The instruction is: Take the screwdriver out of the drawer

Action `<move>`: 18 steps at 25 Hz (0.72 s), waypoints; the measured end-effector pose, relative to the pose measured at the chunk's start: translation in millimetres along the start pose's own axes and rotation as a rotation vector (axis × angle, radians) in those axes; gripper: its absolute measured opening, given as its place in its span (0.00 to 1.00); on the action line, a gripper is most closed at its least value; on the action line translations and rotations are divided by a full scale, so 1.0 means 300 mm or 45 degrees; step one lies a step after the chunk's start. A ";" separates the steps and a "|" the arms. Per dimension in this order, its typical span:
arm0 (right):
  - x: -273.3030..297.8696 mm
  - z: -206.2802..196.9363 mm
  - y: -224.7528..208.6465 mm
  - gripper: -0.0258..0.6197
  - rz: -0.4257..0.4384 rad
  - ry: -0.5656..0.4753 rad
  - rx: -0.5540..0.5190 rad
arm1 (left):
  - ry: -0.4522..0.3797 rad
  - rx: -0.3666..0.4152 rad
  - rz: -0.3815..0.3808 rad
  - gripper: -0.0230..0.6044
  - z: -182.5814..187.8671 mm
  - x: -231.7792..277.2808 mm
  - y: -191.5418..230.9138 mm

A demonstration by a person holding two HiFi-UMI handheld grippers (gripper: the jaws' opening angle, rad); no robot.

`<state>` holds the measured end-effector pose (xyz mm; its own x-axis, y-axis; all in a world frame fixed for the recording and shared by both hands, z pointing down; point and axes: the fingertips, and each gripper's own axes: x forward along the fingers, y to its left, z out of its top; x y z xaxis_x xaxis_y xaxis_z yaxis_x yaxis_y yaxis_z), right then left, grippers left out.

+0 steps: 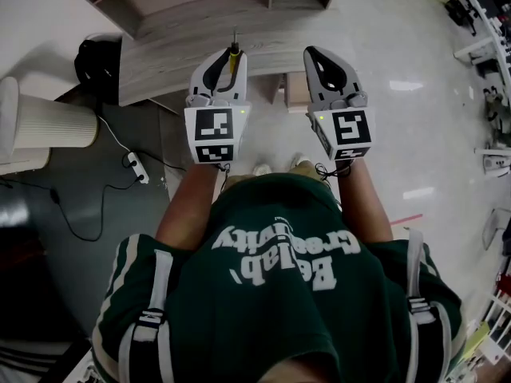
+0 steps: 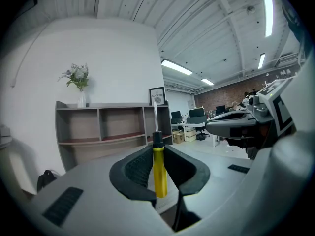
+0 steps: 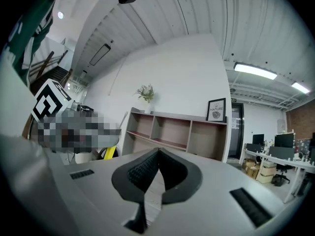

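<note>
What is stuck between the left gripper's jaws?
A yellow-handled screwdriver, pinched by the left gripper. The left gripper view shows it best; the head view shows it too.

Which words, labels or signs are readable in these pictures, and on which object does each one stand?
"OF NATURE": on the framed picture standing on top of the shelf unit; its other lines are too small to read.
"Creativity": printed on the person's green shirt, seen upside down; the second line, roughly "BeLab", is creased and uncertain.
The square markers on the cubes are patterns, not letters.
</note>
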<state>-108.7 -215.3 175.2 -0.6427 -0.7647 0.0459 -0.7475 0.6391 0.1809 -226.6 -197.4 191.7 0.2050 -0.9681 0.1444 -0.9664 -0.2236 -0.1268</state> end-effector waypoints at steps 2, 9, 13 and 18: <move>-0.001 0.004 0.016 0.09 0.009 0.001 -0.006 | -0.008 -0.003 0.000 0.17 0.001 -0.011 0.012; -0.003 0.011 0.042 0.09 0.032 0.005 -0.018 | -0.023 -0.021 0.004 0.17 0.001 -0.040 0.027; -0.024 0.007 0.042 0.09 0.024 0.010 -0.011 | -0.021 -0.015 -0.003 0.17 -0.007 -0.051 0.016; -0.038 0.018 0.056 0.09 0.006 0.002 -0.031 | -0.043 0.002 -0.026 0.17 0.005 -0.071 0.007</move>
<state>-114.6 -195.5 172.4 -0.6461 -0.7617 0.0481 -0.7401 0.6407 0.2046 -232.9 -177.3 186.8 0.2298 -0.9666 0.1134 -0.9618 -0.2434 -0.1254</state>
